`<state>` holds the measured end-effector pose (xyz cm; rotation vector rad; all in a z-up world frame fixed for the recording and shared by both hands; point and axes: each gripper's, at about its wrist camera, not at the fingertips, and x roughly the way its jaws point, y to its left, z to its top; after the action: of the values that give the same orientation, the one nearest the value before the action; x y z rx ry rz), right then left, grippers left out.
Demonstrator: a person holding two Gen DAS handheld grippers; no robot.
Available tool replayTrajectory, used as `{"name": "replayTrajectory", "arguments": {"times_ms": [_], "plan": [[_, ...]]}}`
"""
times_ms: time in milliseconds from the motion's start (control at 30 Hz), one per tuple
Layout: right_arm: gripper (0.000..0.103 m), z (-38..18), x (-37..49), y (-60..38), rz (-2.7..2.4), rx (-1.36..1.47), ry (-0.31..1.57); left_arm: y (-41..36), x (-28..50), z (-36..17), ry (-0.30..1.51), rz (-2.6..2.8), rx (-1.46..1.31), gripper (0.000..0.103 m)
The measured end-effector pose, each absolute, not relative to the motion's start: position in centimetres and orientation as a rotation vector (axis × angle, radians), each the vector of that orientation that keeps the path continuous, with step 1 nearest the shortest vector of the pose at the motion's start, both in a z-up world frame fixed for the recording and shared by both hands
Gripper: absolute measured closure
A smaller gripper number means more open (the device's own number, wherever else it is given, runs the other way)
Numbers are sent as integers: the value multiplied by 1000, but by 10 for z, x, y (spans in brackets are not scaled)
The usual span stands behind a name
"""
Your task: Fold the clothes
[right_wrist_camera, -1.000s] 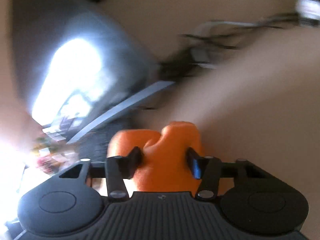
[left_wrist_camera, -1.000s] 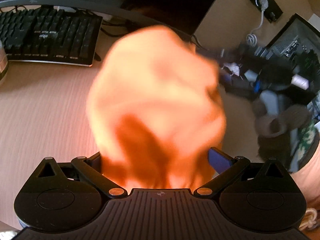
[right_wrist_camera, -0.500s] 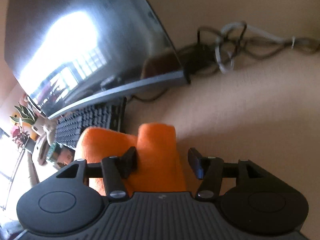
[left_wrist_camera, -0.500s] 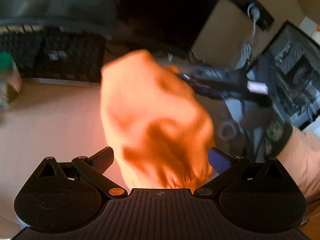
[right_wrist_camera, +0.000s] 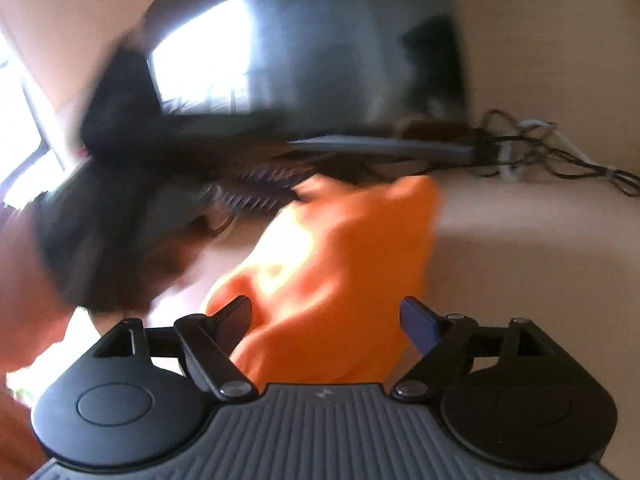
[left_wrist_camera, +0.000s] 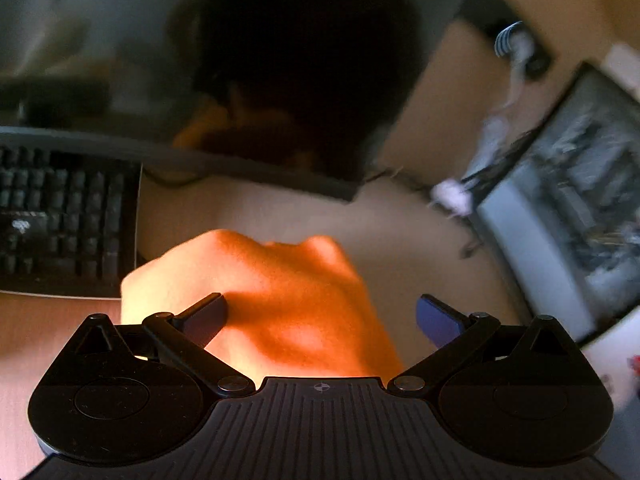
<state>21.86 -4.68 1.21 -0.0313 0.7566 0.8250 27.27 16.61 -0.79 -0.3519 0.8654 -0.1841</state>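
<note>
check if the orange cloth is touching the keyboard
Cannot tell. In the left wrist view the orange cloth overlaps the keyboard edge, but no contact or gap shows.

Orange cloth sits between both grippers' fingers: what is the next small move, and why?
Probably draw both grippers straight back. The orange cloth lies heaped on the desk; the left gripper is open, and the right gripper is opening around it, so neither clamps it.

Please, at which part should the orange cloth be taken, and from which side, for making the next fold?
Probably the raised far corner of the orange cloth, reached from the bare desk side. It stands up off the desk, free of the keyboard. The right tool is opening around the cloth.
</note>
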Motion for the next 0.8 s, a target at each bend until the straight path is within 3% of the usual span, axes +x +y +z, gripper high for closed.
{"name": "replayTrajectory", "arguments": {"times_ms": [200,533,600,800], "plan": [[21,-18,219,-37,681,-122,843,153,299,-24,907,-164,-262,0],[20,17,235,-80,653,44,754,152,234,13,815,-101,-111,0],[12,19,248,-91,625,105,751,160,224,15,814,-70,-122,0],[11,14,290,-86,543,166,777,171,185,8,836,-8,-165,0]]}}
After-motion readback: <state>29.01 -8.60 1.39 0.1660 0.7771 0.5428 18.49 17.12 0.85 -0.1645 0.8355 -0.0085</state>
